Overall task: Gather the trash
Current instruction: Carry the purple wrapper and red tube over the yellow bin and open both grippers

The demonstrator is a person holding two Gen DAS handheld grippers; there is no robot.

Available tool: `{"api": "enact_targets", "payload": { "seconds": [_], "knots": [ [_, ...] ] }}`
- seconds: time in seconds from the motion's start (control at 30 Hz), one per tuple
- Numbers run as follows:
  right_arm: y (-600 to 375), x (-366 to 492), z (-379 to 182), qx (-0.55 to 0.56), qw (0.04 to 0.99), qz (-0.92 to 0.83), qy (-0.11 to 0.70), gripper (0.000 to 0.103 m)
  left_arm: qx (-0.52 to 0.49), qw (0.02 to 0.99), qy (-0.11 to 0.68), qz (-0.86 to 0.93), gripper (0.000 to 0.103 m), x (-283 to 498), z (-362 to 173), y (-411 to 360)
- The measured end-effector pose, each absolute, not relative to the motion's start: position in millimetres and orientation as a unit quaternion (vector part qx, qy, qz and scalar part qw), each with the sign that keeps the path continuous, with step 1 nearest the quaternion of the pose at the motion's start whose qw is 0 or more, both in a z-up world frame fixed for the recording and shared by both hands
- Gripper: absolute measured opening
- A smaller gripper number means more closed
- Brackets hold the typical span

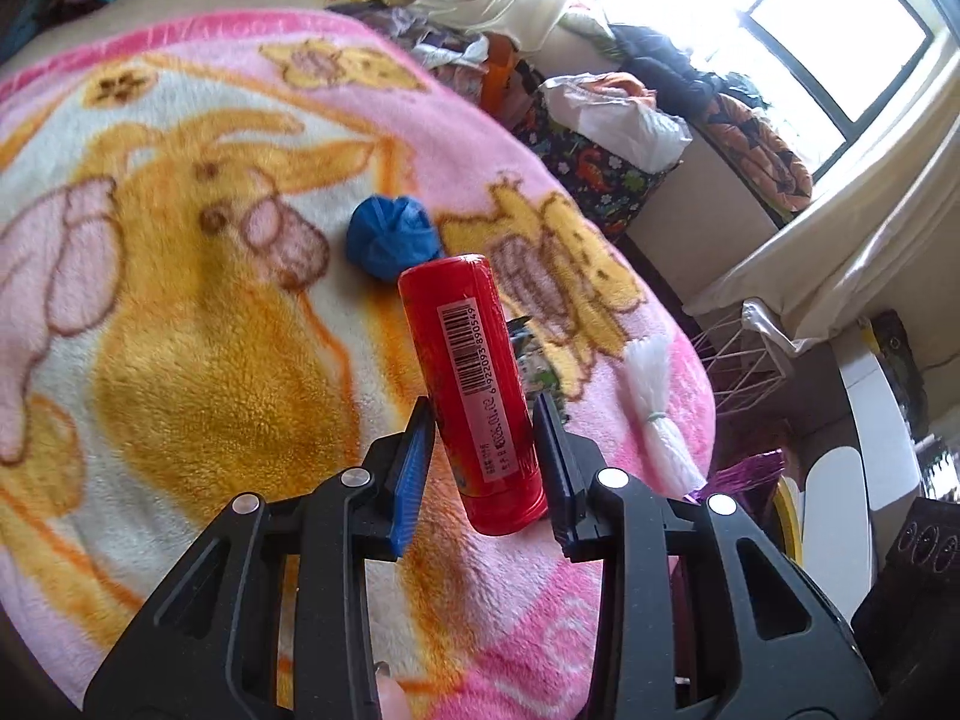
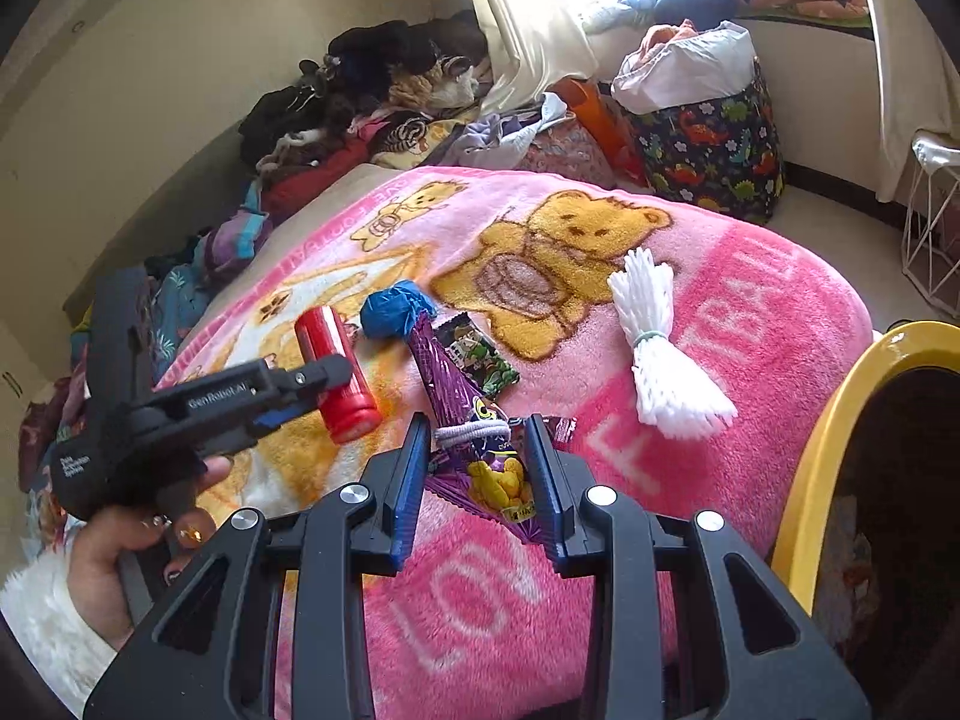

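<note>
Right wrist view: under both my claws spreads the bed's pink fleece blanket [image 2: 750, 324], printed with yellow bears. To the right of my right claw [image 2: 480, 468], close by, stands a bin with a yellow rim [image 2: 840, 414], its inside dark. Ahead and to the right, past the blanket's edge, a dinosaur-print bag [image 2: 714, 162] sits on the floor.

My right claw is narrowed on a purple snack wrapper [image 2: 474, 456] banded with a grey hair tie; both blue pads press its sides, and its long end sticks forward, away from me. Just beyond that end lies a dark green wrapper [image 2: 480, 354], touching it. Ahead and to the right rests a white foam net bundle [image 2: 654, 342], tied with a green band. Ahead and slightly left lies a blue crumpled ball [image 2: 390, 309].

To the left, my left claw [image 1: 483, 438] is clamped on a red cylinder tube [image 1: 468, 384], held clear of the blanket; its barcode label faces the left wrist camera, and its far end tilts up and away. My hand [image 2: 120, 546], in a white fuzzy sleeve, grips that tool's handle.
</note>
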State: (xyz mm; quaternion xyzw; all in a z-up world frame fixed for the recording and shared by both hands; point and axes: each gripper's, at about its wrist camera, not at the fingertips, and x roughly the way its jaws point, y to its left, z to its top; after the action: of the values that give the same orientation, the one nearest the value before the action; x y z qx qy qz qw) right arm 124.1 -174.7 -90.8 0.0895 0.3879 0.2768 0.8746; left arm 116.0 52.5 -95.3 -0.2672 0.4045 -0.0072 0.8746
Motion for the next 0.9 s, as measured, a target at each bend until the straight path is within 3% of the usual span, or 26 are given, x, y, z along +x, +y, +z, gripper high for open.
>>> {"api": "enact_targets", "payload": {
  "seconds": [0.9],
  "knots": [
    [-269.1, 86.9, -51.9, 0.141, 0.920, 0.188, 0.314, 0.031, -0.209, 0.905, 0.358, -0.092, 0.026, 95.2, -40.2, -24.1]
  ]
}}
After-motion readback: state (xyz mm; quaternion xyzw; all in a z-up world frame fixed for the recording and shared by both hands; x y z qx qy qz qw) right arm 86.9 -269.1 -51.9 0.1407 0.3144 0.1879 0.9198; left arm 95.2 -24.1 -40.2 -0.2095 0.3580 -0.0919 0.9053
